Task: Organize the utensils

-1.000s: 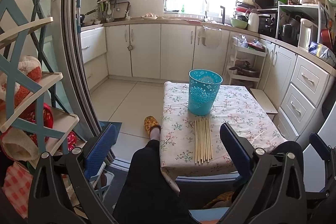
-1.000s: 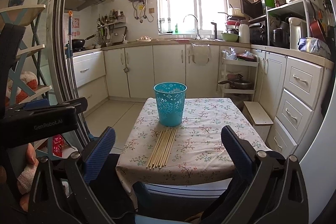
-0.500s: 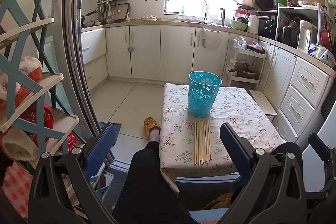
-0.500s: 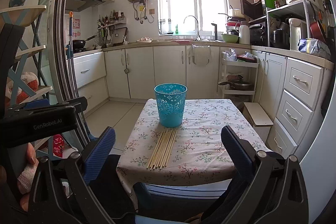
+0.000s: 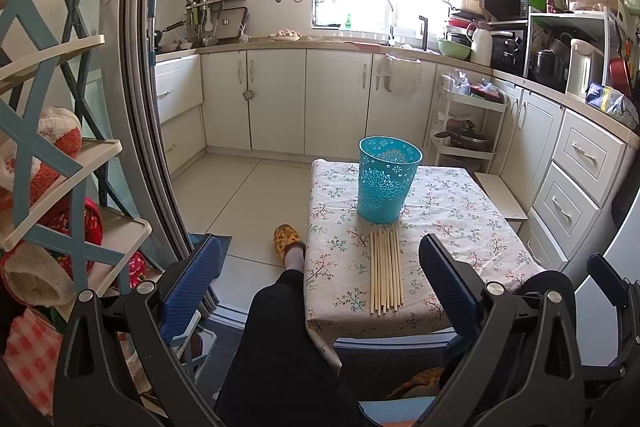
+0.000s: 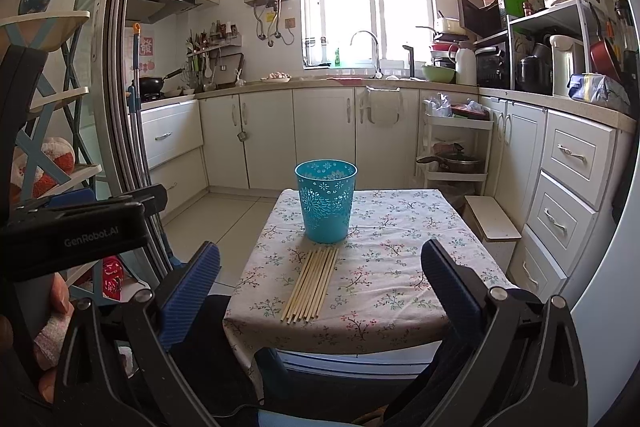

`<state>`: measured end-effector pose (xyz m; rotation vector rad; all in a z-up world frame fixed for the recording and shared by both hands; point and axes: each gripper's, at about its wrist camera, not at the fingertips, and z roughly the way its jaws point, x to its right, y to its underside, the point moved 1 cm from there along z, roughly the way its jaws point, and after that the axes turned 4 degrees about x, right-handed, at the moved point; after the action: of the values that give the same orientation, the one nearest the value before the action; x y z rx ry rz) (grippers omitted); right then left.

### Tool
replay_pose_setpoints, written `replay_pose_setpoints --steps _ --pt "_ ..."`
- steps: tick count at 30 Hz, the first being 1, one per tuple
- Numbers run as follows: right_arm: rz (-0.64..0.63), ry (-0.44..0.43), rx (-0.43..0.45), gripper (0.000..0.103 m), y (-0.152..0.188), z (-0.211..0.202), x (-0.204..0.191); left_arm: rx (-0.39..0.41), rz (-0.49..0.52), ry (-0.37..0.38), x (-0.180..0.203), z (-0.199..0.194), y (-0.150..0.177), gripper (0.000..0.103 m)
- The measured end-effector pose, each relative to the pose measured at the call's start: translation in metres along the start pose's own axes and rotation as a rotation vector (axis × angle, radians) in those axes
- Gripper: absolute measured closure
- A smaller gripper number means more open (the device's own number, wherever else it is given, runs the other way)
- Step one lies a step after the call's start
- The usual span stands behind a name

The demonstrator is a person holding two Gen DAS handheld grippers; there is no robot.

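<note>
Hovering short of the table (image 6: 400, 291), both grippers — left (image 5: 318, 287), right (image 6: 320, 291) — gape wide, empty; little has changed in 1 s. Chopsticks (image 6: 312, 283), perhaps 10, lie before the cup (image 6: 326, 205), untouched.

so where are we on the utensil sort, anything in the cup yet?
Nothing looks done: the chopsticks all lie bundled on the tablecloth in front of the blue cup. Nothing in hand: left gripper and right gripper are open, short of the table. All the moving is left.
</note>
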<state>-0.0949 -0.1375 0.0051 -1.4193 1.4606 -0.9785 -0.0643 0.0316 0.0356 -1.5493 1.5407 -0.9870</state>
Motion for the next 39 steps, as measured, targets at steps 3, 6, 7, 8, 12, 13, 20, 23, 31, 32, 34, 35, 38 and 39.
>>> replay_pose_setpoints --steps 3,6,7,8,12,13,20,23,31,32,34,35,38,39 --pt "0.001 -0.001 -0.001 0.006 0.000 0.000 0.000 0.000 0.000 -0.001 0.000 0.000 0.001 0.008" --pt "0.000 -0.001 0.001 0.006 0.001 0.000 0.000 0.001 -0.001 -0.002 0.000 0.000 0.001 0.008" --pt "0.000 -0.002 0.001 0.006 0.001 0.000 0.000 0.001 -0.001 -0.002 0.000 0.000 0.002 0.008" --pt "0.000 -0.003 0.001 0.006 0.001 -0.001 0.000 0.001 -0.001 -0.002 0.000 0.000 0.002 0.008" --pt "-0.002 -0.007 -0.001 0.006 0.001 -0.001 0.000 0.002 -0.003 -0.001 0.000 -0.003 0.002 0.008" --pt "-0.002 -0.007 -0.002 0.006 0.001 -0.001 0.000 0.001 -0.002 -0.001 0.001 -0.003 0.002 0.008" --pt "0.000 -0.009 -0.016 0.006 0.002 0.006 0.003 -0.012 0.003 0.000 0.001 0.004 0.003 0.008" --pt "0.000 -0.012 -0.026 0.006 0.003 0.011 0.003 -0.020 0.006 -0.003 0.001 0.010 0.004 0.008" --pt "0.018 -0.001 -0.084 0.006 0.007 0.041 0.012 -0.031 0.034 -0.007 0.007 0.043 0.005 0.008" --pt "0.022 0.003 -0.093 0.006 0.008 0.045 0.013 -0.032 0.032 0.000 0.007 0.047 0.004 0.008" --pt "0.029 0.013 -0.112 0.006 0.009 0.057 0.018 -0.040 0.021 0.019 0.006 0.060 0.004 0.008" --pt "0.028 0.018 -0.118 0.006 0.009 0.060 0.019 -0.046 0.021 0.019 0.006 0.066 0.005 0.008" --pt "0.022 0.029 -0.138 0.006 0.010 0.075 0.021 -0.072 0.023 0.020 0.007 0.088 0.003 0.008" --pt "0.019 0.033 -0.144 0.006 0.010 0.082 0.022 -0.086 0.018 0.022 0.007 0.098 0.003 0.008"
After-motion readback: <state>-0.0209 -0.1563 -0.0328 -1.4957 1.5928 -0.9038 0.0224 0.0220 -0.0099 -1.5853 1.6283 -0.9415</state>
